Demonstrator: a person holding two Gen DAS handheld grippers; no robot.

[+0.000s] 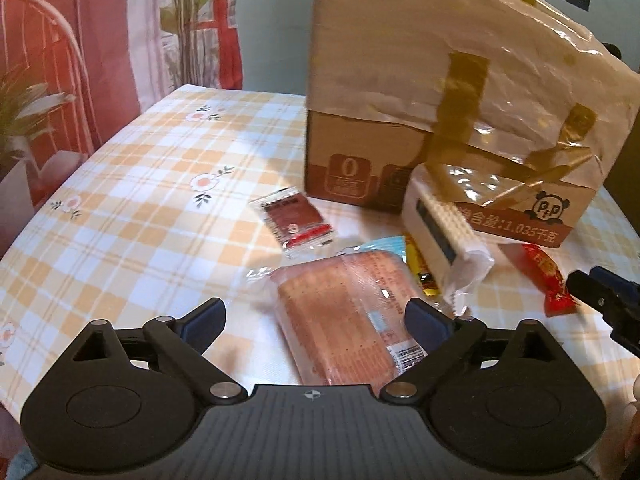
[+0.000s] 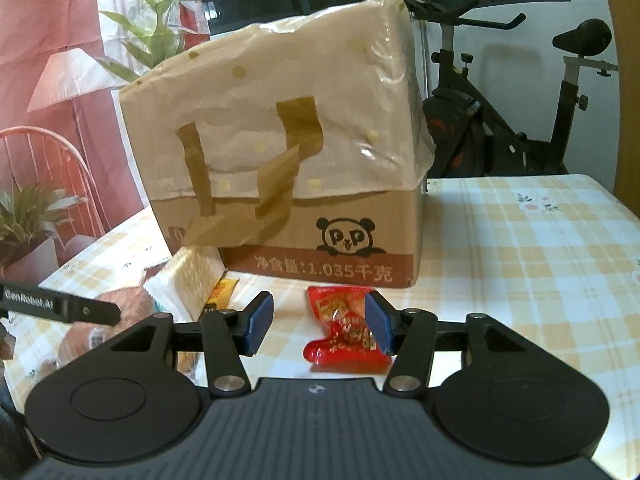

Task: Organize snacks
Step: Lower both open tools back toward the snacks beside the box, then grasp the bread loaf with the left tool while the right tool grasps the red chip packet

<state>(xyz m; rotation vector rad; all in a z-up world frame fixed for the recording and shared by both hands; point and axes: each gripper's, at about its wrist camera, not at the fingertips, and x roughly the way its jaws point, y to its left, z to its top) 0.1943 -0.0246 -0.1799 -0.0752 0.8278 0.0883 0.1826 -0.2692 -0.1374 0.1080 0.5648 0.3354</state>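
Counter under a yellow-and-white checked cloth with small flower prints.

Cardboard box stands upright at mid-counter, top half wrapped in plastic film, loose brown tape strips down the front, panda print and red band along the base.

Snacks lie in front of the box:
- Large pink biscuit pack, flat, nearest the left gripper.
- White wafer pack, propped against the box's lower front.
- Dark red sachet, flat, off to the left of the biscuit pack, apart from it.
- Red candy packet, flat, right of the group, just before the box.
- Yellow packet, partly under the wafer pack.
- Light blue wrapper, edge showing beyond the biscuit pack.

Left gripper: spread wide, jaws either side of the biscuit pack's near half, pads not pressing it.

Right gripper: half spread, low over the candy packet; packet sits between the jaws, right pad at its edge, left pad clear of it.
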